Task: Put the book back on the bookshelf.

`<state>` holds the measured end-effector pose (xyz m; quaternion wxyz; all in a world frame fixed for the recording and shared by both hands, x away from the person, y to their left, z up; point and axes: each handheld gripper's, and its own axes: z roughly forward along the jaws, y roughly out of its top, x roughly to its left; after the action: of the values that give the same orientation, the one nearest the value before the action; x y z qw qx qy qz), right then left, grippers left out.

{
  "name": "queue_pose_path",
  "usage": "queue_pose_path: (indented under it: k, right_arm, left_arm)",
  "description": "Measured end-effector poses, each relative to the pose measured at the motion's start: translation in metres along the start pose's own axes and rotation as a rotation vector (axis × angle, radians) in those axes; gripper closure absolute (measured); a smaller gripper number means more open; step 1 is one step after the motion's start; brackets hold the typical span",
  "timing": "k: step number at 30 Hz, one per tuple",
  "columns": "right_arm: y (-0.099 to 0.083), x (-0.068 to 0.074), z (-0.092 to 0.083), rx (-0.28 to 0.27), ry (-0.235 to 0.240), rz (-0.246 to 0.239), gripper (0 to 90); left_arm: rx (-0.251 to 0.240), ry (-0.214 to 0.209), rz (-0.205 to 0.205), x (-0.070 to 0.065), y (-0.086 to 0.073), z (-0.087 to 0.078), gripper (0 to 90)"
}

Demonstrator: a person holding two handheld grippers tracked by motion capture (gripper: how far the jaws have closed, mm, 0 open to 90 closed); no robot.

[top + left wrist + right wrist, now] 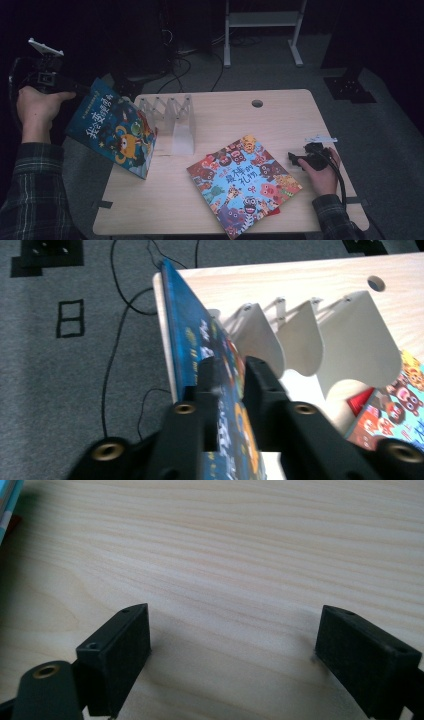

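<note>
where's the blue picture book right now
In the high view the blue picture book is tilted up at the table's left edge, clamped in the left gripper, just left of the white book rack.

Glossy paper book (112, 131); matt wood table (280, 115).

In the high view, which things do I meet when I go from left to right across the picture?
Left gripper → blue book held in it → clear file rack → colourful book lying flat → right gripper.
</note>
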<state>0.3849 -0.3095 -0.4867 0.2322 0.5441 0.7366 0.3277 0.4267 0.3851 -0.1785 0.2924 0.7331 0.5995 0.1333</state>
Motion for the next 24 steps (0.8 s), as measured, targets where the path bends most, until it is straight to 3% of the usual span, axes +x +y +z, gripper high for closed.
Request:
queue_pose_path:
  k: [2,4,5,13,24]
  right_arm:
    - [0.000,0.000,0.000,0.000,0.000,0.000,13.6]
    - [0.000,0.000,0.000,-0.001,0.000,0.001,13.6]
    - [0.000,0.000,0.000,0.000,0.001,0.000,13.5]
    - [0.000,0.000,0.000,-0.001,0.001,0.000,13.5]
    - [0.000,0.000,0.000,-0.001,0.001,0.000,13.5]
  left_arm:
    - [0.009,-0.009,0.011,-0.002,0.000,0.000,88.3]
    - [0.019,-0.026,0.021,-0.007,-0.001,0.001,89.9]
    - [0.041,-0.043,0.038,-0.013,-0.002,0.003,90.0]
    - [0.051,-0.089,0.085,-0.031,-0.011,0.013,89.9]
    - [0.095,-0.140,0.144,-0.061,-0.032,0.046,89.7]
